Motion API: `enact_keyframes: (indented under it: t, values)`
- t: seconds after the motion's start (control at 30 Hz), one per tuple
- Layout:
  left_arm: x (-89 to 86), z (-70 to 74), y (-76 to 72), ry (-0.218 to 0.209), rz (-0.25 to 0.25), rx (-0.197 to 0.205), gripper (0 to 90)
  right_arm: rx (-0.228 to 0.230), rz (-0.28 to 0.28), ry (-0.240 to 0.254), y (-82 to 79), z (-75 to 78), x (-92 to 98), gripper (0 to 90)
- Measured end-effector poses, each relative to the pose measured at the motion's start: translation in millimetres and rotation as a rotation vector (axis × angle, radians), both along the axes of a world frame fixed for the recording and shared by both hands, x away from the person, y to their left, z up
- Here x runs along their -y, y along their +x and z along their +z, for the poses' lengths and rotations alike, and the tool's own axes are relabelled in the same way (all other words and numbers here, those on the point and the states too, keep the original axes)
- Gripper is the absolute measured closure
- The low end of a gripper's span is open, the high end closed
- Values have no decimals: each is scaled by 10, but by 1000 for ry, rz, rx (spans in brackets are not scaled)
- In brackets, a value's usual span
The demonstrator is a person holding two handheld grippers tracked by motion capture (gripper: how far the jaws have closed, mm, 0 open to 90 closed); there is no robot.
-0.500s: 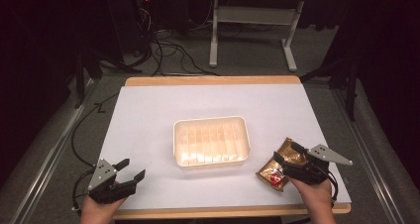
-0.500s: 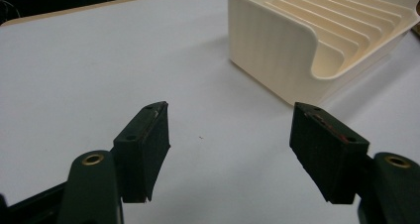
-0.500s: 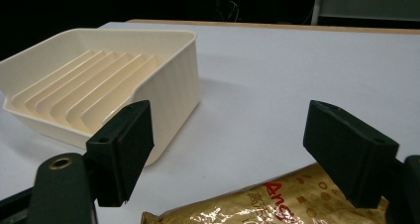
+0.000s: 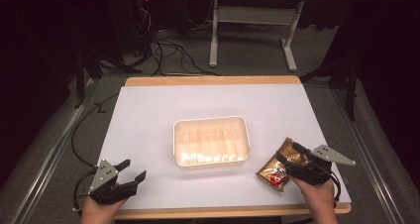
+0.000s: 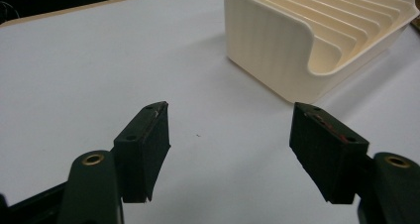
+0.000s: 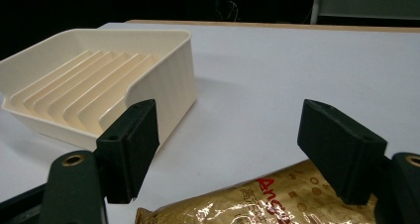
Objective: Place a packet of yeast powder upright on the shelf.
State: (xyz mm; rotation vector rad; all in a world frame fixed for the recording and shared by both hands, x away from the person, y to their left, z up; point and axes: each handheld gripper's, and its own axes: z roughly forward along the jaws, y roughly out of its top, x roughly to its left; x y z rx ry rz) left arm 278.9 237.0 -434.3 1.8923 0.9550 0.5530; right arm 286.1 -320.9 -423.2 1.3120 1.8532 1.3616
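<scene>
- The right claw (image 4: 287,160) is hovering wide open over a crinkly gold foil snack packet (image 4: 277,168) lying at the white table's (image 4: 148,120) near right edge: light, soft, probably slippery, best pinched across an edge.
- The left claw (image 4: 130,170) is resting open, empty.
- A cream ribbed plastic tray (image 4: 210,141) is sitting just beside the packet; nothing is blocking it.

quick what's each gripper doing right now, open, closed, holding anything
Left gripper: open, nothing between its fingers, above the white table cover.
Right gripper: open, fingers spread over the gold snack packet, not clamped on it.
</scene>
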Motion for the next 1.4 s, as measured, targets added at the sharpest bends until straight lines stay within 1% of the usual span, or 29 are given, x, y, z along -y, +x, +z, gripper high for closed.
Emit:
enact_keyframes:
  t: [0.33,0.53,0.63,0.8,1.0,1.13,1.4]
  values:
    - [2,1,-6,-4,-2,3,329,-14,-5,6,-5,-1,14,293]
    - [6,5,-4,-7,-5,2,351,-21,-14,8,-10,-5,30,311]
    - [17,10,1,-7,-3,5,377,-28,-21,12,-24,-11,50,316]
    - [64,11,23,-5,-11,9,407,-39,-42,21,-55,-30,138,328]
    - [99,7,36,4,-24,16,420,-60,-87,46,-76,-77,290,337]
    - [116,5,37,5,-26,25,421,-75,-107,87,-90,-98,378,339]
    - [130,1,50,22,-29,13,394,-81,-152,94,-90,-133,535,343]
